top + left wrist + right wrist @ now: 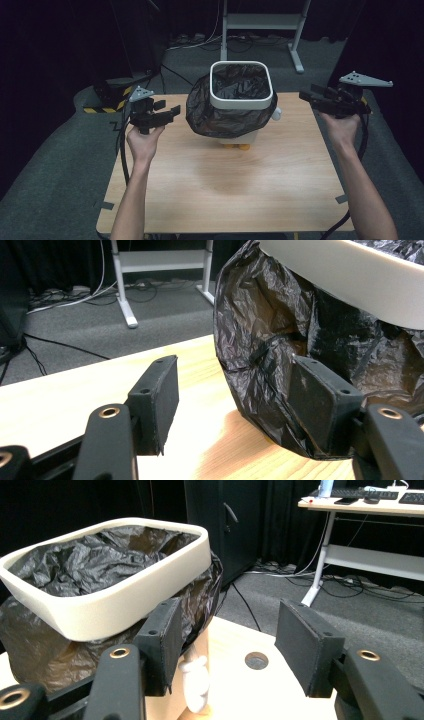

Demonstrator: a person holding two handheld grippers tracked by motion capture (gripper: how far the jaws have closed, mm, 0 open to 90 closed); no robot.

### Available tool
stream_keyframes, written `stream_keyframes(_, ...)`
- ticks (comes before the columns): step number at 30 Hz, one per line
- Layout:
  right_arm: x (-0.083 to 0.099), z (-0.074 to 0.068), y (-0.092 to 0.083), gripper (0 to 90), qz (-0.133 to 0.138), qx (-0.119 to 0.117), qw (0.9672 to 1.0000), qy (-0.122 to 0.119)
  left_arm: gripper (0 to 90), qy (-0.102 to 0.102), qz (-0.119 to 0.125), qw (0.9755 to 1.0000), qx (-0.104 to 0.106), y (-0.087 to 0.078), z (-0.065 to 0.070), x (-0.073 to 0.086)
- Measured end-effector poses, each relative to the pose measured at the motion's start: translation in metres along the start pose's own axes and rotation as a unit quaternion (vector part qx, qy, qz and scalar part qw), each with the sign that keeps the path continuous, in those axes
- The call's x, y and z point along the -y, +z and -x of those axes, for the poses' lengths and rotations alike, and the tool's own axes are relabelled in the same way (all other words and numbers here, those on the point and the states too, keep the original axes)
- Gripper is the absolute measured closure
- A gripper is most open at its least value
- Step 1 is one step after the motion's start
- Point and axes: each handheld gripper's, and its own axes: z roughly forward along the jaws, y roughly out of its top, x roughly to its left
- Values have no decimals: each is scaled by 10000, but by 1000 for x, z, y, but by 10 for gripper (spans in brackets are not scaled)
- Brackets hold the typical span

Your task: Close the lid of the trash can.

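Note:
A small white bin (240, 102) lined with a black plastic bag (220, 112) stands at the back middle of the wooden table (225, 190). The bag's loose skirt hangs out below the white rim and bulges to the left. My left gripper (169, 114) is held left of the bin, jaws open and empty, pointing at the bag (280, 355). My right gripper (307, 96) hovers right of the bin at rim height, open with nothing between its jaws. In the right gripper view the rim (115, 605) and the bag (100, 555) lie to the left.
A white desk frame (262, 22) and cables stand on the grey floor behind the table. A yellow-black striped object (107, 102) lies at the left rear. The table has a round hole (256, 660) near its corner; a small white knob (196, 680) sticks out of the bin's side.

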Motion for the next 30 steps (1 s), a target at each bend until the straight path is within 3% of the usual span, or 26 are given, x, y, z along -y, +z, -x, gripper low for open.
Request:
stream_keyframes(17, 21, 5, 0, 433, 7, 5, 9999, 139, 374, -113, -79, 9999, 36, 5, 0, 10)
stream_keyframes(30, 39, 9, -3, 435, -45, 38, 9997, 222, 375, 17, -153, 9999, 37, 12, 9, 12)
